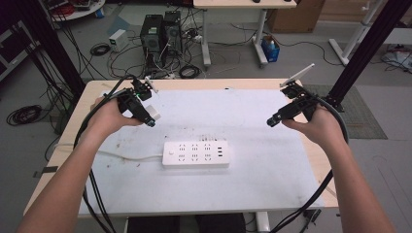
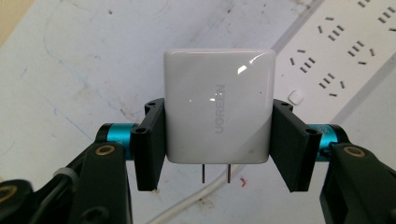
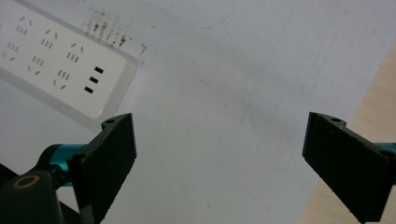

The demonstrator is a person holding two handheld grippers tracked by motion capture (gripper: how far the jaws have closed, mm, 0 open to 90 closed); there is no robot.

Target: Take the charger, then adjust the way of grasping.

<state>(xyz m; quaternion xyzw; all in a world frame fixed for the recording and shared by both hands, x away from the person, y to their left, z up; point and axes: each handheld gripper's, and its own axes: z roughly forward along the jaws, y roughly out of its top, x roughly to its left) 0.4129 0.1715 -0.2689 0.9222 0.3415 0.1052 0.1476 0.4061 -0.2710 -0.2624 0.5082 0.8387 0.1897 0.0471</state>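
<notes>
Charger [image 2: 218, 109] sits clamped in my left claw [image 2: 218, 140], its two black jaws pressing on both flat sides. The left gripper view gives me what the high view cannot: the brand lettering running up the white face, and two metal prongs sticking out of the charger's bottom edge towards the camera. Beyond it that view shows part of the power strip [image 2: 336, 60] lying on the worktop [image 2: 93, 60].

From the high view I read the layout. My left claw [image 1: 151, 119] hovers over the worktop's [image 1: 272, 184] far left part, with the charger [image 1: 153, 112] a small white block at its tip, above and left of the strip [image 1: 196, 154], which lies flat near the middle with its cord running off left. My left hand [image 1: 109, 116] grips from behind, forearm angled in from the bottom left.

My right claw [image 3: 219, 149] stands wide open and holds nothing, with bare worktop between the jaws. In the high view it [image 1: 272, 121] hangs over the right side, pointing left and down.
</notes>
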